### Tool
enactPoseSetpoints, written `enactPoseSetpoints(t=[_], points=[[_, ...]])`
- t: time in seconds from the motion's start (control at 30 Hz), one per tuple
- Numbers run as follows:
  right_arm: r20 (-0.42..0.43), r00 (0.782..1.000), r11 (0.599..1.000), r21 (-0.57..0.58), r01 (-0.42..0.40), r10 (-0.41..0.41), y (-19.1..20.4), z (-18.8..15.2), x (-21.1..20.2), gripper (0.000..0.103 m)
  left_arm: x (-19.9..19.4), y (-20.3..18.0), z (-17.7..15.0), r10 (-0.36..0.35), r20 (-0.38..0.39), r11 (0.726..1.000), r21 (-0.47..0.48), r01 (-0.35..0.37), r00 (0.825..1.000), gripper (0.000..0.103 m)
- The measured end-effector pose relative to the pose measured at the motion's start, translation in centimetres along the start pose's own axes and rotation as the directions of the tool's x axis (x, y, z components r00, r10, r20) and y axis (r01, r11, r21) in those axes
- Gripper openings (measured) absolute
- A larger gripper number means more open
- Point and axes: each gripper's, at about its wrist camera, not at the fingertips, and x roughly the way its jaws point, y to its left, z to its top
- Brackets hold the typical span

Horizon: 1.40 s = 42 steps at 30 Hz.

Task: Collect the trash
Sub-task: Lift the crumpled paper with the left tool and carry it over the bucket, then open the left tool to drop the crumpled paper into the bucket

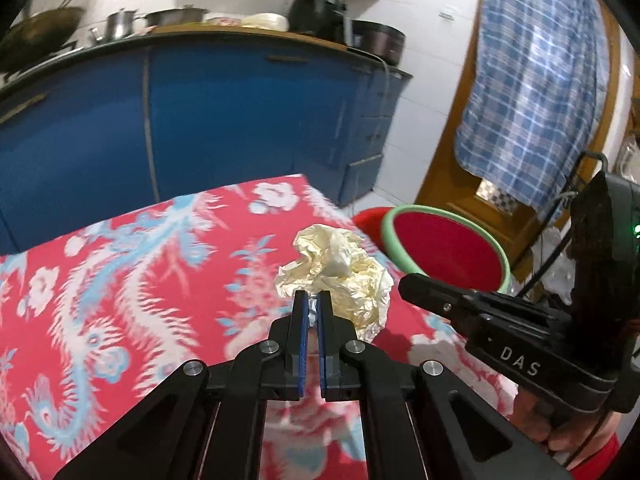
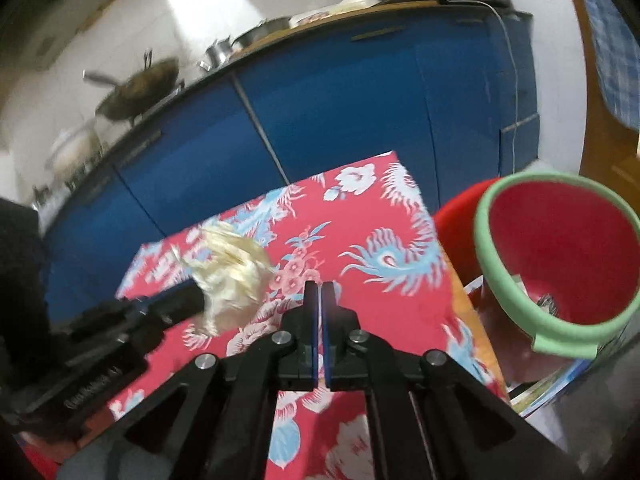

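My left gripper (image 1: pixel 314 298) is shut on a crumpled cream-white wrapper (image 1: pixel 340 276) and holds it above the red floral tablecloth (image 1: pixel 140 280). The wrapper also shows blurred in the right wrist view (image 2: pixel 230 272), at the tip of the left gripper (image 2: pixel 198 294). My right gripper (image 2: pixel 320 288) is shut and empty above the cloth; in the left wrist view its body (image 1: pixel 516 344) sits at the right. A red bin with a green rim (image 2: pixel 560 248) stands off the table's right edge, also in the left wrist view (image 1: pixel 448 244). Small scraps lie inside it.
Blue kitchen cabinets (image 1: pixel 200 120) run behind the table, with a wok (image 1: pixel 36 36), pots and black appliances (image 1: pixel 320 12) on the counter. A blue checked cloth (image 1: pixel 532 92) hangs on a wooden door at the right.
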Motion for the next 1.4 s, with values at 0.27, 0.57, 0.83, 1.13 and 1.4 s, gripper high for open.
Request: enactPoseSetpoints(t=[0.27, 0.57, 0.83, 1.13, 1.4], points=[[0.045, 0.996, 0.997, 0.037, 0.074, -0.076, -4.2, -0.3, -3.3, 0.006, 2.8, -5.7, 1.5, -0.058, -0.022, 0.996, 0.071, 0.06, 0.998, 0.003], [0.08, 0.985, 0.985, 0.095, 0.146, -0.154, -9.9, 0.7, -6.0, 0.006, 8.1, -12.8, 2.8, -0.139, -0.08, 0.976, 0.158, 0.15, 0.987, 0.003], [0.074, 0.973, 0.968, 0.145, 0.205, -0.217, -15.1, 1.6, -5.4, 0.006, 13.1, -16.7, 3.9, -0.178, -0.129, 0.96, 0.194, 0.201, 0.976, 0.004], [0.053, 0.962, 0.95, 0.178, 0.256, -0.269, -18.6, 1.5, -3.7, 0.006, 17.4, -18.0, 3.9, -0.155, -0.166, 0.963, 0.194, 0.187, 0.974, 0.006], [0.055, 0.925, 0.909, 0.214, 0.357, -0.376, -19.8, 1.3, -4.5, 0.045, 17.7, -16.2, 4.7, -0.083, -0.147, 0.985, 0.139, 0.104, 0.986, 0.05]])
